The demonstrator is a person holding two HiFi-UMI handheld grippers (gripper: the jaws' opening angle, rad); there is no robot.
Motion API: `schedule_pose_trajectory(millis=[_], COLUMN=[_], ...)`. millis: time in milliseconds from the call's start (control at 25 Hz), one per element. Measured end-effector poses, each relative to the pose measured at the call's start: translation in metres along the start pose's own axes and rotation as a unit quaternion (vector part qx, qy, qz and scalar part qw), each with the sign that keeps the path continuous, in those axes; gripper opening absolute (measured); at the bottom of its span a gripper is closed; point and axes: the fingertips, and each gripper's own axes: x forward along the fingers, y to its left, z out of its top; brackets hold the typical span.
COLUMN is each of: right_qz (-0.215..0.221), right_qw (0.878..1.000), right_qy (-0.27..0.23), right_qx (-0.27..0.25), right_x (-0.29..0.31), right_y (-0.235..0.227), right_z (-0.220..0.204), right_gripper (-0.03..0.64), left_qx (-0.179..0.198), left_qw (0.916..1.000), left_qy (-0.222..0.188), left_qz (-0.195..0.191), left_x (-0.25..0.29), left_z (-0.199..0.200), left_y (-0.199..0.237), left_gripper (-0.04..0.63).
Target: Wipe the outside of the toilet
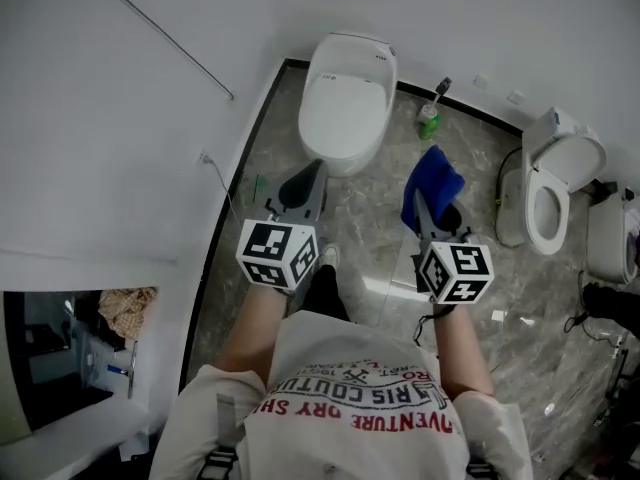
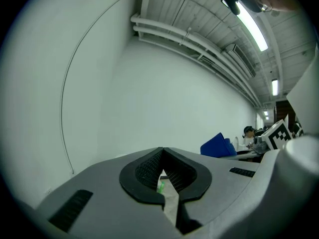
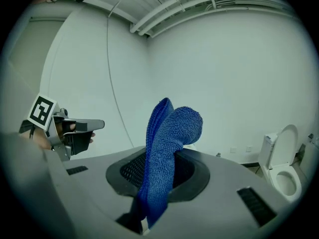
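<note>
The white closed-lid toilet stands on the grey marble floor against the wall, long axis pointing back at the person. It lies ahead and slightly left of the right hand-held gripper, which is clamped on a blue terry cloth. The left hand-held gripper is closed and empty, nearer the bowl front; the cloth side likely reaches across.

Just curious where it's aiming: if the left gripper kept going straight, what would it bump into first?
Probably the closed white toilet: in the head view the left gripper aims at its front end. Height is unclear, so it might pass over and reach the wall behind it.
</note>
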Motion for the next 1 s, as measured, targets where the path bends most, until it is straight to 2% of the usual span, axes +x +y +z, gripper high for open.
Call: schedule_pose_trajectory(millis=[160,440,760,1000], right_qz=[-0.026,-0.037,-0.028,-0.003], right_qw=[1.000,0.999,0.999,0.999], right_qy=[0.004,0.003,0.024,0.042], right_qx=[0.013,0.025,0.028,0.025], right_x=[0.085,0.205,0.304,0.401], right_y=[-0.024,-0.042,-0.094,-0.159], right_z=[0.028,0.068,0.077,0.079], right_gripper=[0.077,0.077,0.077,0.077], left_qx=[-0.009,-0.012,-0.022,-0.030], left_qw=[0.9998,0.9994,0.9983,0.9974], left_qy=[0.017,0.033,0.054,0.055], left_qz=[-0.009,-0.009,-0.001,0.037], left_x=[0.067,0.152,0.247,0.337], left_z=[0.012,0.030,0.019,0.011], left_y=[0.057,0.141,0.183,0.219], left_gripper=[0.006,0.006,0.006,0.006])
